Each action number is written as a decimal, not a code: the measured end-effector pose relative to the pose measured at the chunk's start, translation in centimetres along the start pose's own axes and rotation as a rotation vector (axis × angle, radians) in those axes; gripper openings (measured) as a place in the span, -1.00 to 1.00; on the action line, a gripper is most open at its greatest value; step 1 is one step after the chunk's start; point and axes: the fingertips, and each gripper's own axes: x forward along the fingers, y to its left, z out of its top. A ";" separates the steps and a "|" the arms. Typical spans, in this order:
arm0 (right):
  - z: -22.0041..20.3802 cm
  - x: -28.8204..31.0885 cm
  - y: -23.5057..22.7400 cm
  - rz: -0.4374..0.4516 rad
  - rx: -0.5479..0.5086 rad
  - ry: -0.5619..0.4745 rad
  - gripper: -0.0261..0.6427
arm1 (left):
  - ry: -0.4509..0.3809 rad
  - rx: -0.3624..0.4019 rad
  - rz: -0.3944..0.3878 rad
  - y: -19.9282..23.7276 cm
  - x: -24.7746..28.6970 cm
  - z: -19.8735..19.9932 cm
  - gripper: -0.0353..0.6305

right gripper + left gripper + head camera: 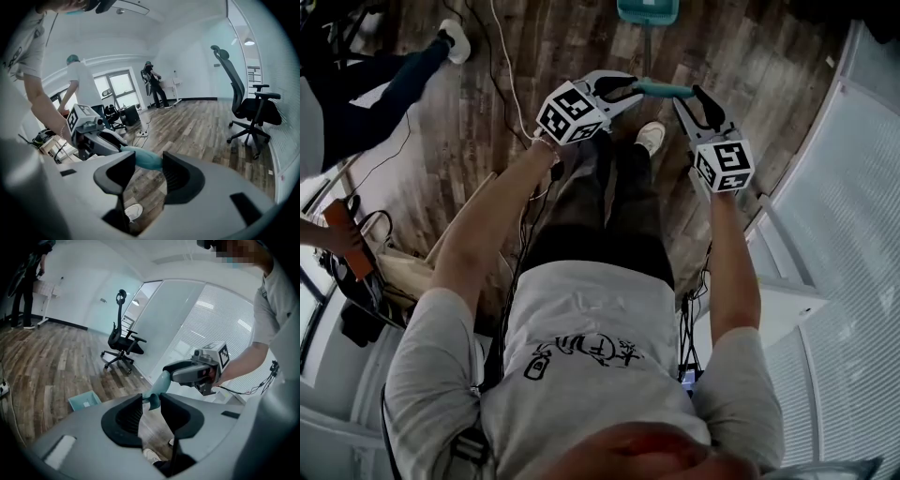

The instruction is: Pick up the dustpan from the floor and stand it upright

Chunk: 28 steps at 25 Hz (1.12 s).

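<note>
Both arms extended forward, tilted down. My left gripper (635, 90) and right gripper (692, 97) each clamp the smooth, rounded teal dustpan handle (667, 90); boxy pan (647, 11) above wood-plank floor (553, 47)

Black office chair (123, 346) by glass wall (176, 319), white cable (505, 75) across wood floor (562, 47)

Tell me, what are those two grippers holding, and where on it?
The dustpan, by its teal handle: the right gripper clamps it partway along; the left gripper brackets its tip, contact unclear.
</note>
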 end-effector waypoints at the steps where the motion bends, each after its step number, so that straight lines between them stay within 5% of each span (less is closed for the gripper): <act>1: 0.5 0.0 -0.1 0.002 0.000 -0.002 -0.44 | -0.004 -0.001 -0.003 0.1 -0.1 0.5 -0.58; 12: 4.5 0.3 -1.7 -0.004 0.021 0.008 -0.44 | 0.001 0.008 0.012 1.3 -0.5 4.5 -0.56; 17: 5.4 -0.2 -3.4 -0.081 -0.003 0.024 -0.44 | 0.017 0.054 0.075 1.9 -0.4 6.2 -0.54; 28: 17.8 -7.6 -3.1 -0.159 -0.134 -0.097 -0.46 | -0.180 0.091 0.231 -1.7 -6.8 19.1 -0.54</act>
